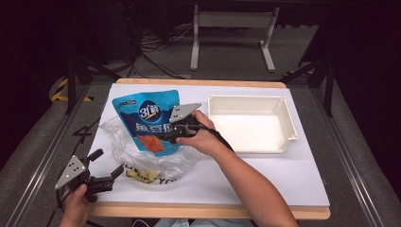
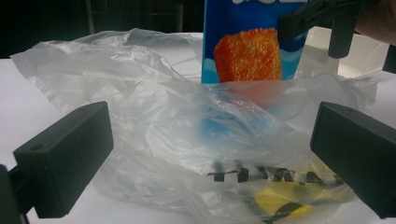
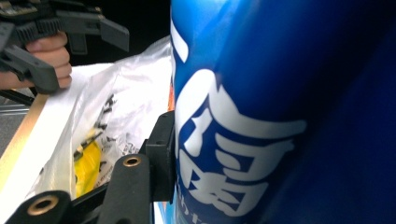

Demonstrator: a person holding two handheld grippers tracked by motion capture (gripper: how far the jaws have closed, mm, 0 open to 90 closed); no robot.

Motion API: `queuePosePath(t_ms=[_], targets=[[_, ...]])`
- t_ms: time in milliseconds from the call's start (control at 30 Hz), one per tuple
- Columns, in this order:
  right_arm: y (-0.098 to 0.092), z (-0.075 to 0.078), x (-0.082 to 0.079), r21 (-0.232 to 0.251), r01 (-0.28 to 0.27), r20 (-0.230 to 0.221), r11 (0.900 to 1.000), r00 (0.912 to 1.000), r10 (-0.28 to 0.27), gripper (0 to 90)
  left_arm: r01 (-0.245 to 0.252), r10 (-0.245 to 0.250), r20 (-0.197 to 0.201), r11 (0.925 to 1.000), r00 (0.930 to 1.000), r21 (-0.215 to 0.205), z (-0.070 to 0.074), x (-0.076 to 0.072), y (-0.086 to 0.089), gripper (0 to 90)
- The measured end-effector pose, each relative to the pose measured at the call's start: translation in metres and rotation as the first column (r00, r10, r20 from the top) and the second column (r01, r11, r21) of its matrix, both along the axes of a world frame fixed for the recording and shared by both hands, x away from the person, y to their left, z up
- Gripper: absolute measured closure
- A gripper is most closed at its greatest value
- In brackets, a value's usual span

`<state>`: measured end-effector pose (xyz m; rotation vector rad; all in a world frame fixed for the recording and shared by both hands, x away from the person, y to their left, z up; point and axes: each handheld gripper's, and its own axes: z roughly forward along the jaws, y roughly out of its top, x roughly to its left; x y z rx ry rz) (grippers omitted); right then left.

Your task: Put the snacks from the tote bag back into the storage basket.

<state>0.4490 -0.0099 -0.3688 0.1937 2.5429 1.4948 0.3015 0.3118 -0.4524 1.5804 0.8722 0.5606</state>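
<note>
Filling the right gripper view, the blue glossy snack pouch (image 3: 280, 112) is being pinched by the right gripper (image 1: 171, 135), jaws narrow on its lower right edge. In the high view the pouch is standing left of centre, long axis running up the frame, its bottom sinking into the clear crumpled plastic bag (image 1: 146, 158). At lower left the left gripper (image 1: 107, 165) is waiting with wide jaws, just beside the bag. On the right, the white rectangular plastic tray (image 1: 288, 118) is offering open room.
</note>
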Motion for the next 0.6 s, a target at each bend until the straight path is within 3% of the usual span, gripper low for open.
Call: queuePosePath(t_ms=[433,600], targets=[[-0.002,0.044,-0.009,0.012,-0.021,0.031,1.000,0.9993,0.020,54.1,-0.002,0.002,0.001,1.0000,1.0000,0.000,0.000,0.000,0.000,0.2],[-0.005,0.059,-0.013,0.037,-0.032,0.050,0.999,0.9983,0.030,53.9,-0.003,0.003,0.005,1.0000,1.0000,-0.007,0.000,0.000,-0.001,0.2]])
